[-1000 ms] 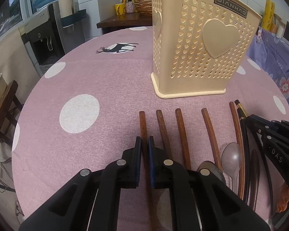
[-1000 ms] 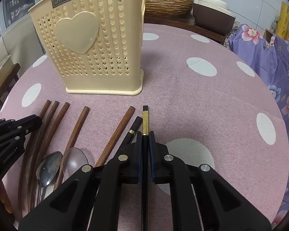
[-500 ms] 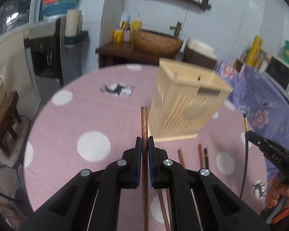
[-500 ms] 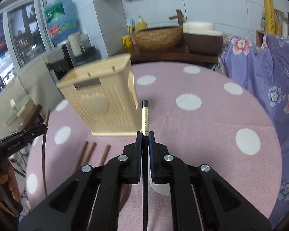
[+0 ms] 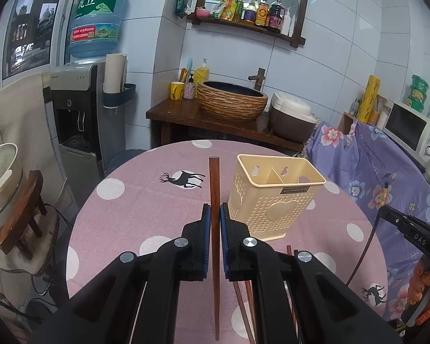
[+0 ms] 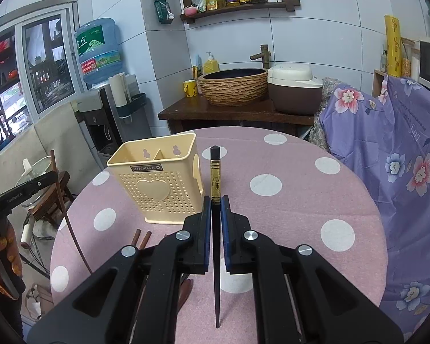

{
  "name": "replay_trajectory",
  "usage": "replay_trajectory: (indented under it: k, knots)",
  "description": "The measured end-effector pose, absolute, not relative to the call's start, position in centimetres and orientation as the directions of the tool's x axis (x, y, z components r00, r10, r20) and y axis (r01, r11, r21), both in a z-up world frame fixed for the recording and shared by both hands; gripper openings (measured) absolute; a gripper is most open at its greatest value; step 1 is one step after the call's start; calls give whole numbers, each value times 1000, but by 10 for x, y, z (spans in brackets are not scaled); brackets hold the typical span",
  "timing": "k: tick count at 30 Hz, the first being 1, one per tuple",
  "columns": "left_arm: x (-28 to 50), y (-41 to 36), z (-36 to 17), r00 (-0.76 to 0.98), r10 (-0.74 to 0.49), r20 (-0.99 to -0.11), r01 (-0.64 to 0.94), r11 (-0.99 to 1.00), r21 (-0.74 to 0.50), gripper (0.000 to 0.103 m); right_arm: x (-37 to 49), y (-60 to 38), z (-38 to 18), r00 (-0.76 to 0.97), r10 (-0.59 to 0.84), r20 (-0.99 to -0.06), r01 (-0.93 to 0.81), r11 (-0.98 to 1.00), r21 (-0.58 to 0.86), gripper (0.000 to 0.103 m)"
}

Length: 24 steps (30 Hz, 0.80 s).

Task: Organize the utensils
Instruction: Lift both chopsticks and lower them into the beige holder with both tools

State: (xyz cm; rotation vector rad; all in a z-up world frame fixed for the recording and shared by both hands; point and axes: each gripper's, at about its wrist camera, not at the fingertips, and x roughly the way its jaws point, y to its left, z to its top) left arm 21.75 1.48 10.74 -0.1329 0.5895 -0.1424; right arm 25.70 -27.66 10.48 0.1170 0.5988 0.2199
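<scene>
My left gripper (image 5: 214, 215) is shut on a brown wooden chopstick (image 5: 214, 183), held high above the pink dotted table (image 5: 129, 215). My right gripper (image 6: 214, 206) is shut on a black chopstick with a gold band (image 6: 215, 172), also held high. The cream perforated utensil holder (image 5: 272, 200) stands upright on the table, with two open compartments; it also shows in the right wrist view (image 6: 157, 183). More wooden chopsticks (image 5: 243, 292) lie on the table below my left gripper, partly hidden by it. The other gripper shows at each view's edge: the right one (image 5: 410, 229), the left one (image 6: 20, 192).
A wooden counter (image 5: 215, 120) with a woven basin (image 5: 232, 100) and a rice cooker (image 5: 292, 117) stands behind the table. A water dispenser (image 5: 80, 109) is at the back left. A purple floral cloth (image 5: 372, 172) hangs at the right. A stool (image 5: 23, 209) stands at the left.
Both grippers have risen far above the table, each lifting its chopstick off the row. The holder now appears smaller and from above, its open top visible.
</scene>
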Motion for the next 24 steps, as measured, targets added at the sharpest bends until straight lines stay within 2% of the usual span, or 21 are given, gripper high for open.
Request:
replay_trajectory:
  k: [8,17,21,24]
  knots:
    - [224,26,159,864,-182,-469,112,979,-173,8,261,-273,139,825,241,-511,-191,970,149,8]
    - [251,11,265,934,-191,-303,138,972,-188,8,292,-249,262,894,236,-380,-216,972,95,8]
    - [265,-9,279,944,-196,-265,152,972,-179,8,307,-232,297,908,258,-330,-235,966,110,7]
    - [276,-25,265,946,-187,-265,152,978,-146,8,320,-217,291,911,257,-323,-238,966,97,8]
